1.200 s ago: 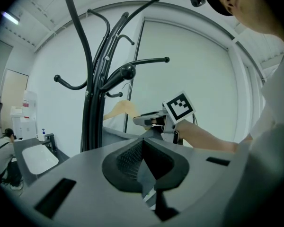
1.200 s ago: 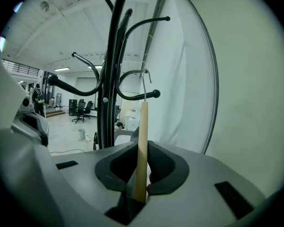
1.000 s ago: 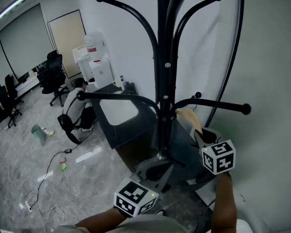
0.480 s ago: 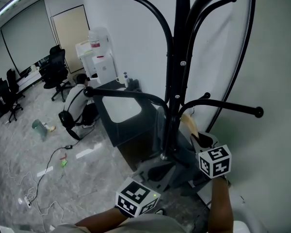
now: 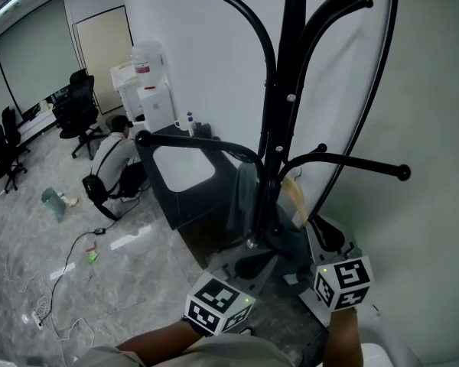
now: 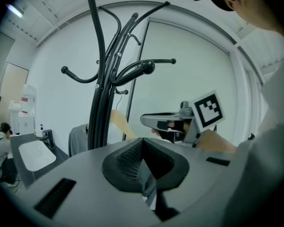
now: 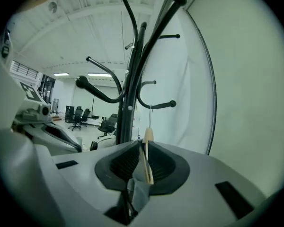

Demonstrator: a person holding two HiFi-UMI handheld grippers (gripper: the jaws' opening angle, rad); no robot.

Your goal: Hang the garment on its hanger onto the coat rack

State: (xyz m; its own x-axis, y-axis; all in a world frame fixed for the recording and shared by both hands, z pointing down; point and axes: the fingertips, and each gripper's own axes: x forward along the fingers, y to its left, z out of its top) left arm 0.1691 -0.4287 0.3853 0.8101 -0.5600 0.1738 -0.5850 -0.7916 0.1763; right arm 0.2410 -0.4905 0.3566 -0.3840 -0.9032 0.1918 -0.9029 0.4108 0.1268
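The black coat rack [image 5: 279, 121] stands against the white wall. A grey garment [image 5: 242, 196] on a wooden hanger [image 5: 292, 198] hangs low beside the pole. In the right gripper view the hanger's wire hook [image 7: 150, 116] rises to a lower rack arm [image 7: 157, 106]; whether it rests on the arm I cannot tell. My right gripper [image 7: 143, 167] is shut on the wooden hanger [image 7: 147, 150] with grey cloth in the jaws. My left gripper [image 6: 144, 169] is shut on a fold of the grey garment [image 6: 146, 181]. The right gripper [image 6: 166, 122] also shows in the left gripper view.
A dark cabinet with a white sink [image 5: 182, 168] stands left of the rack. A person [image 5: 109, 163] crouches by it, a water dispenser [image 5: 147, 90] behind. Office chairs [image 5: 78, 113] and floor cables [image 5: 76, 254] lie further left. The white wall [image 5: 428, 113] is close on the right.
My right gripper has dropped lower and nearer to me with the hanger. The grey garment now shows beside the pole. The left gripper has barely moved.
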